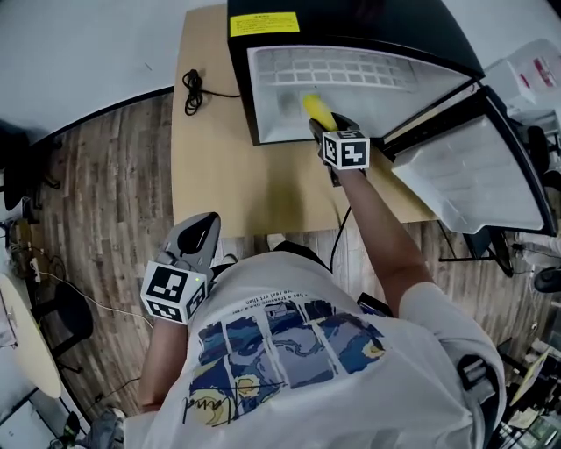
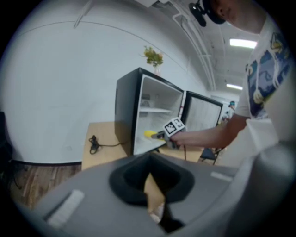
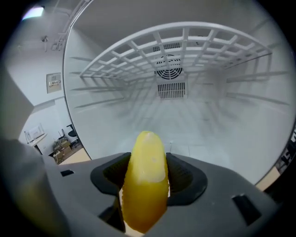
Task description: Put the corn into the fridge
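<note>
A yellow corn cob [image 1: 316,109] is clamped in my right gripper [image 1: 325,128], which reaches into the lower part of the open black fridge [image 1: 351,24]. In the right gripper view the corn [image 3: 145,180] sticks out between the jaws, its tip pointing at the white back wall [image 3: 199,115] under the wire shelf [image 3: 171,46]. The left gripper view shows the same corn [image 2: 150,134] at the fridge [image 2: 127,106] opening. My left gripper [image 1: 200,238] hangs low beside my body, jaws together, holding nothing.
The fridge stands on a wooden table [image 1: 219,175]. Its door [image 1: 473,167] swings open to the right. A coiled black cable [image 1: 193,88] lies on the table left of the fridge. Wood floor surrounds the table.
</note>
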`<action>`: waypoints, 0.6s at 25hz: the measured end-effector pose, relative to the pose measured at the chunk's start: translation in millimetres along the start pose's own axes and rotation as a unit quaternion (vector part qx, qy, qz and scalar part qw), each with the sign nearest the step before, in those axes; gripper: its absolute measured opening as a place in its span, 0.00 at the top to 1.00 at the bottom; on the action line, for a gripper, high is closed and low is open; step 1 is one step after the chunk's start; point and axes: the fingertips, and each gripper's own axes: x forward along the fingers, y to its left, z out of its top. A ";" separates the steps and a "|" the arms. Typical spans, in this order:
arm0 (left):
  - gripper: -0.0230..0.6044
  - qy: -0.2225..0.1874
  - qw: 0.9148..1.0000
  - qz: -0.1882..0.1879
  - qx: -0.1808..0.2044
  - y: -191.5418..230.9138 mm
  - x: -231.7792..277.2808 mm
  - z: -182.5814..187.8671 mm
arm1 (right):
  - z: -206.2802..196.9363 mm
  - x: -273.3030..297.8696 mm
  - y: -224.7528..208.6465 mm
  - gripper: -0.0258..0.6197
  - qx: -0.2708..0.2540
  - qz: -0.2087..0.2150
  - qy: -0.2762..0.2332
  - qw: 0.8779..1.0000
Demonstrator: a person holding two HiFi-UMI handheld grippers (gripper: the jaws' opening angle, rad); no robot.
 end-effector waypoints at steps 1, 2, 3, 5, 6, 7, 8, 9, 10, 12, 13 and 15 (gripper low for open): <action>0.95 0.001 1.000 0.007 -0.004 1.7 -0.6 -0.5 | 0.5 6.4 -1.0 0.59 -0.003 0.001 0.002 1.000; 0.95 0.001 1.000 0.014 -0.007 3.3 -1.1 -0.7 | 0.9 12.7 -2.2 0.59 -0.004 0.003 0.004 1.000; 0.95 0.002 1.000 0.021 -0.010 4.9 -1.4 -0.9 | 1.1 18.9 -3.6 0.59 -0.005 0.003 0.006 1.000; 0.95 0.004 0.999 0.031 -0.014 7.4 -1.6 -0.7 | 2.2 29.6 -6.3 0.59 -0.010 0.003 0.010 1.000; 0.95 0.005 0.999 0.035 -0.016 8.6 -1.7 -0.6 | 3.4 34.5 -7.4 0.59 -0.014 0.002 0.012 1.000; 0.95 0.006 0.999 0.039 -0.017 9.8 -2.0 -0.7 | 4.4 39.5 -8.2 0.59 -0.019 0.001 0.013 1.000; 0.95 0.007 0.999 0.043 -0.019 11.1 -2.5 -1.2 | 5.1 45.0 -8.7 0.59 -0.024 0.001 0.015 1.000; 0.95 0.008 0.999 0.048 -0.021 12.4 -3.1 -2.0 | 5.2 50.8 -9.0 0.59 -0.029 0.001 0.016 0.999; 0.95 0.010 0.998 0.052 -0.023 13.5 -3.7 -2.9 | 5.2 56.4 -9.4 0.59 -0.033 0.002 0.018 0.999; 0.95 0.012 0.998 0.060 -0.027 15.5 -4.9 -4.5 | 5.9 66.4 -11.3 0.59 -0.041 0.000 0.021 0.999; 0.95 0.013 0.997 0.064 -0.029 16.6 -5.7 -5.2 | 6.5 70.7 -12.7 0.59 -0.045 -0.002 0.022 0.999; 0.95 0.015 0.997 0.071 -0.033 19.1 -8.1 -7.3 | 7.6 79.0 -14.5 0.59 -0.049 -0.005 0.025 0.998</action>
